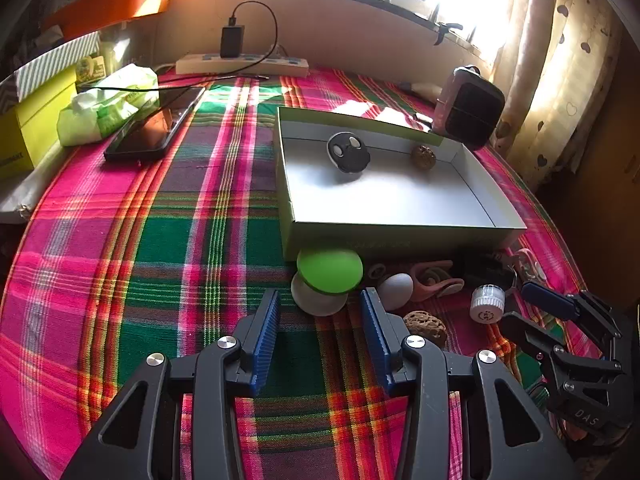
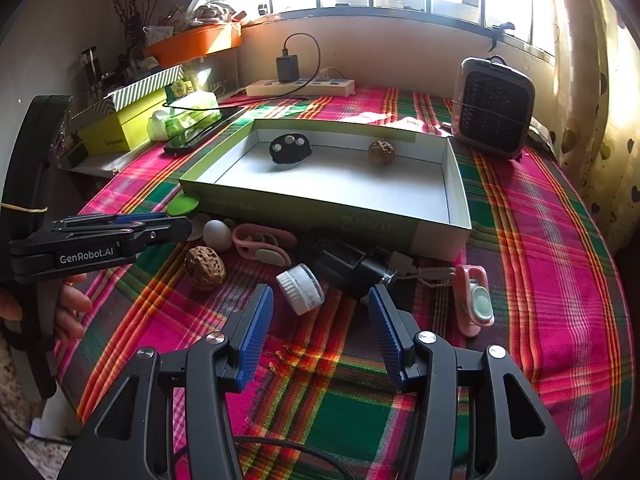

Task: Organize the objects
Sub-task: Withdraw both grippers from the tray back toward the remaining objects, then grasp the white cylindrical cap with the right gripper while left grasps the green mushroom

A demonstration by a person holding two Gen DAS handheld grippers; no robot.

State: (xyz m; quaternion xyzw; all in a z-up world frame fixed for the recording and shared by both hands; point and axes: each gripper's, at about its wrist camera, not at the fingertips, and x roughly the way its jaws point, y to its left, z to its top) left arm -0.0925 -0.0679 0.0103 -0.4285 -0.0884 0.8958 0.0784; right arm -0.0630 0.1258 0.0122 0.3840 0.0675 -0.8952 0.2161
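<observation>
The green-and-white puck [image 1: 326, 282] lies on the plaid cloth [image 1: 160, 248] right against the near wall of the open box [image 1: 400, 236], just ahead of my left gripper [image 1: 320, 312]. Its jaws stand apart and hold nothing, with the puck's white underside between their tips. I judge that this is my next pick. To do it well I would ease forward until the pads flank the white lower half, not the overhanging green cap, then close gently and lift clear of the box wall before carrying it over the rim.

Inside the box a black disc with pale buttons [image 1: 348, 152] and a walnut [image 1: 423, 156] already sit toward the far wall, so much of its floor is free.

Beside the puck, along the box's near wall, lie a white egg-like thing [image 1: 396, 286], a pink clip [image 2: 260, 244], a second walnut [image 2: 205, 268], a ribbed white cap [image 2: 300, 288] and a dark block with a cable [image 2: 344, 266]. My right gripper [image 2: 320, 312] hangs by the cap, jaws apart and empty, near the box's near right corner. A second pink clip [image 2: 474, 300] lies further right.

From the right wrist view the puck is mostly hidden behind my left gripper; only a green edge shows. I cannot tell what the dark block is, nor whether the puck is one piece or two stacked.
</observation>
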